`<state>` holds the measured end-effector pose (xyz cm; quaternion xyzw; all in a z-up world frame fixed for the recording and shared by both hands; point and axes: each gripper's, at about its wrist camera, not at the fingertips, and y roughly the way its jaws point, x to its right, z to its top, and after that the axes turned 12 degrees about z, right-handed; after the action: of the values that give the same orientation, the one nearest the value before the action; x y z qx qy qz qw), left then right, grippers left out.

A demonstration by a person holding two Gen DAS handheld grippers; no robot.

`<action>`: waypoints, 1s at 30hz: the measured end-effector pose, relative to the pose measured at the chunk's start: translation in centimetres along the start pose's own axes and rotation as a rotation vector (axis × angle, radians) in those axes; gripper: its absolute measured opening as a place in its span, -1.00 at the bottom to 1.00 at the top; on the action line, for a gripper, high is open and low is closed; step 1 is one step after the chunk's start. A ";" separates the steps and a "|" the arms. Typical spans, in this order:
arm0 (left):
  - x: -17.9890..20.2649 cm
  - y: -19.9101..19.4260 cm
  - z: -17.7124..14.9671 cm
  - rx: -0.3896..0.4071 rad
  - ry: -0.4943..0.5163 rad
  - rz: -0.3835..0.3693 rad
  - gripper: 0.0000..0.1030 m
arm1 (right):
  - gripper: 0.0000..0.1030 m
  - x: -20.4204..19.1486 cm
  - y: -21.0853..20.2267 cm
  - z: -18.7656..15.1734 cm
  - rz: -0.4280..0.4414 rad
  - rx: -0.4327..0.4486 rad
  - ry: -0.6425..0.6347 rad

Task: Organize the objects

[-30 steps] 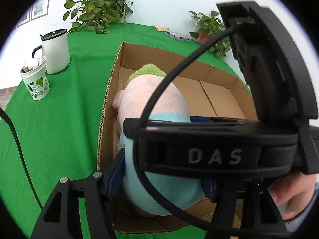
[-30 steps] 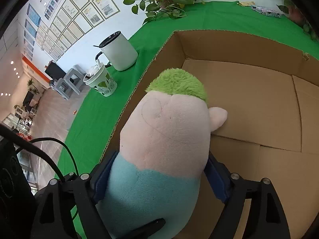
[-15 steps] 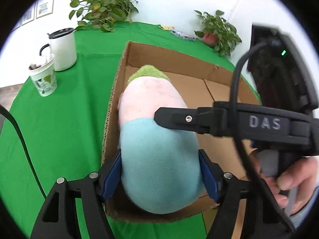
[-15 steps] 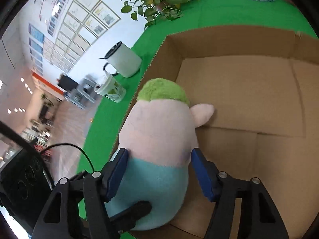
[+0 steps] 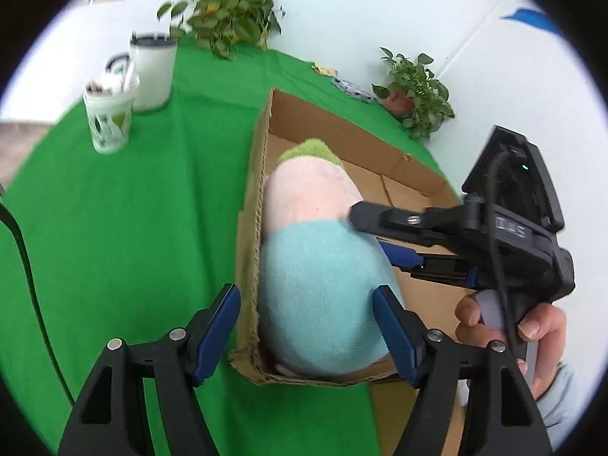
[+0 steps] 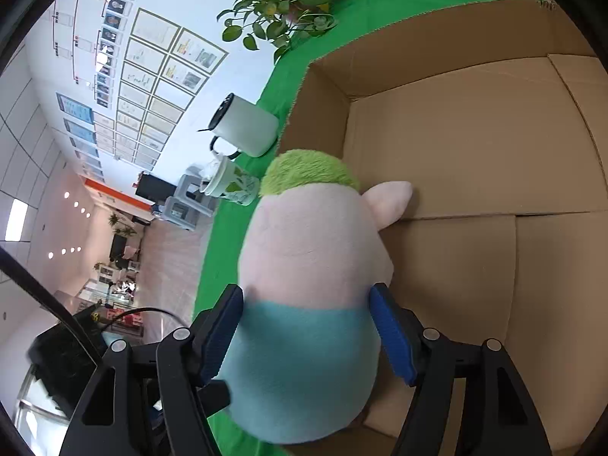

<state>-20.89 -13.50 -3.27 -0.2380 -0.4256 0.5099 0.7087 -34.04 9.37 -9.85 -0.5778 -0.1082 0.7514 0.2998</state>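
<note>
A plush toy (image 5: 319, 266) with a pink body, teal bottom and green tuft lies in the near left corner of an open cardboard box (image 5: 304, 125) on the green table. My left gripper (image 5: 306, 338) is open, its fingers apart from the toy and astride the box's near left corner. My right gripper (image 6: 306, 336) has its blue pads (image 6: 391, 334) on both sides of the toy's teal part (image 6: 300, 364); it shows from the side in the left wrist view (image 5: 402, 256).
A white mug (image 5: 152, 72) and a patterned paper cup (image 5: 108, 117) stand at the table's far left. Potted plants (image 5: 228, 26) stand at the back and back right (image 5: 418, 95). The box floor (image 6: 475, 159) right of the toy is bare.
My left gripper has opened, let go of the toy and drawn back. The right gripper has swung off to the right and still holds the toy in the box.
</note>
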 end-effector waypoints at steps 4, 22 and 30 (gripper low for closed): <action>-0.3 0.0 -0.5 -0.014 -0.006 -0.017 0.40 | 0.48 -1.9 -4.0 -1.5 -0.015 0.041 -0.069; 2.7 -4.4 -2.7 0.160 0.103 0.150 0.29 | 0.93 -2.4 -19.8 -15.2 -0.263 0.205 -0.249; 2.0 -2.4 -3.3 0.088 0.109 0.220 0.31 | 0.96 -3.3 -21.5 -20.3 -0.299 0.226 -0.299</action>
<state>-16.63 -12.17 -2.45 -0.2791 -0.3350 0.5892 0.6802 -7.59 20.87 -2.51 -0.4002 -0.1511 0.7832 0.4512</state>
